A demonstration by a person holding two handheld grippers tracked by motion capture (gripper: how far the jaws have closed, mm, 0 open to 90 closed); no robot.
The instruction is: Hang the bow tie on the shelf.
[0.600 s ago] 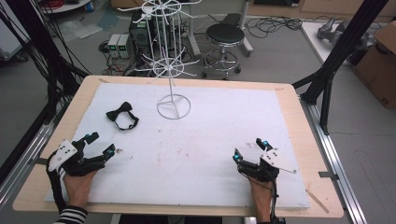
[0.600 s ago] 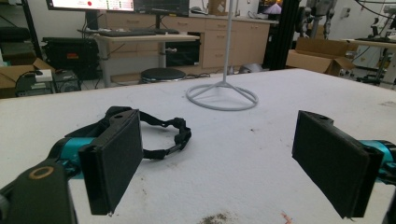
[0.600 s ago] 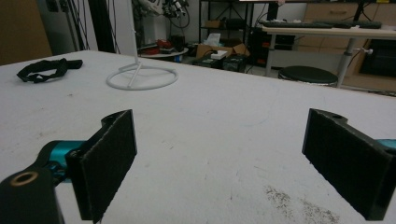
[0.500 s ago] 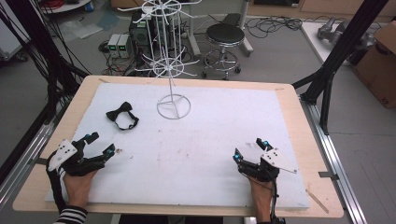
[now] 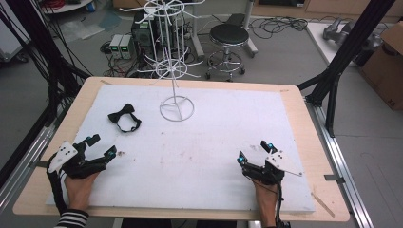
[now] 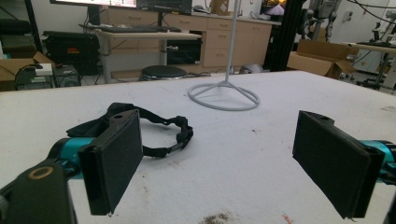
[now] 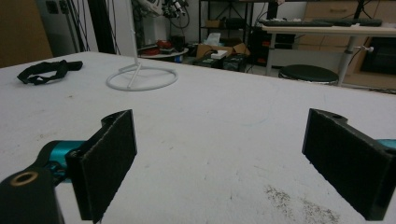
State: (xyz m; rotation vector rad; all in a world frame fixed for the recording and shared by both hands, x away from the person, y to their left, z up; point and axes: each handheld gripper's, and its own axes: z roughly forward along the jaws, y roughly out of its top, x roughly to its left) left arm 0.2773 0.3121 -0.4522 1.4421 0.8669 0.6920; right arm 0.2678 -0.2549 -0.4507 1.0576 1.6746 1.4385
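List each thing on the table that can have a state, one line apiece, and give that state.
Bow tie: lying flat on the white mat, strap looped, untouched.
Wire stand: upright, nothing hanging from it that I can see.
Left gripper: open, fingers empty, resting near the bow tie.
Right gripper: open, empty, low over the mat.

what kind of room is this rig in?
Looks like a lab or workshop. Cables and electronics boxes lie on the floor behind the table, with a stool beside them; desks with keyboards and cardboard boxes stand further back.
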